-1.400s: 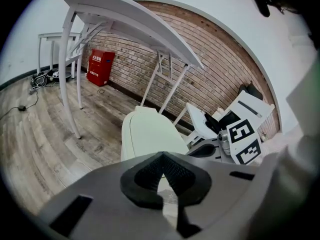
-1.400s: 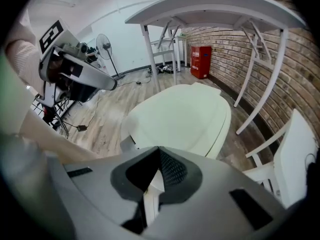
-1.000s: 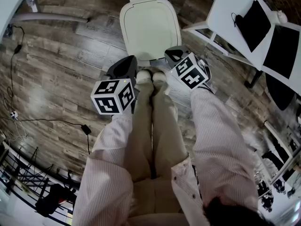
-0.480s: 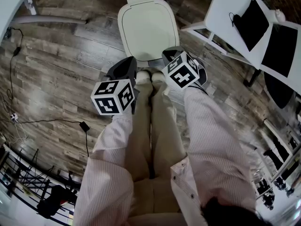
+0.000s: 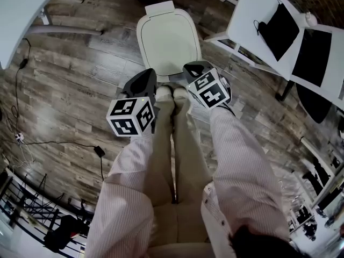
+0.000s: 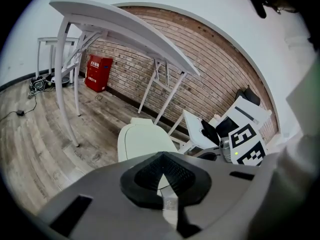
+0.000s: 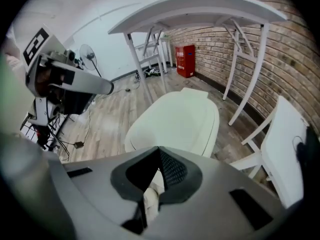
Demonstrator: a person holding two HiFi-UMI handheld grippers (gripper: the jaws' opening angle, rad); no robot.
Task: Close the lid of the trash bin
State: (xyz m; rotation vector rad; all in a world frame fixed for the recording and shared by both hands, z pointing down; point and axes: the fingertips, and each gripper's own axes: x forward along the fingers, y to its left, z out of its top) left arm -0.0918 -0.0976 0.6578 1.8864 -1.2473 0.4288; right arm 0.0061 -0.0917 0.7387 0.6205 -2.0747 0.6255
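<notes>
The trash bin (image 5: 169, 39) stands on the wood floor just past the person's shoes (image 5: 173, 92), with its cream lid lying flat down on it. My left gripper (image 5: 148, 75) hovers over the bin's near left corner, jaws shut and empty. At the near right corner my right gripper (image 5: 192, 67) is also shut with nothing in it. In the left gripper view the lid (image 6: 142, 140) lies beyond the closed tips (image 6: 162, 155). The right gripper view shows the lid (image 7: 177, 118) ahead of its closed tips (image 7: 159, 152).
A white table (image 5: 252, 9) with black items (image 5: 279, 28) stands right of the bin, its legs close to the bin's side. Another white table (image 6: 120, 26) stands to the left. Cables (image 5: 32, 138) cross the floor at left. A red box (image 6: 97, 73) sits by the brick wall.
Both grippers have lifted slightly above the bin's near edge. The right one has rolled and drawn in toward the shoes. The lid stays down.
</notes>
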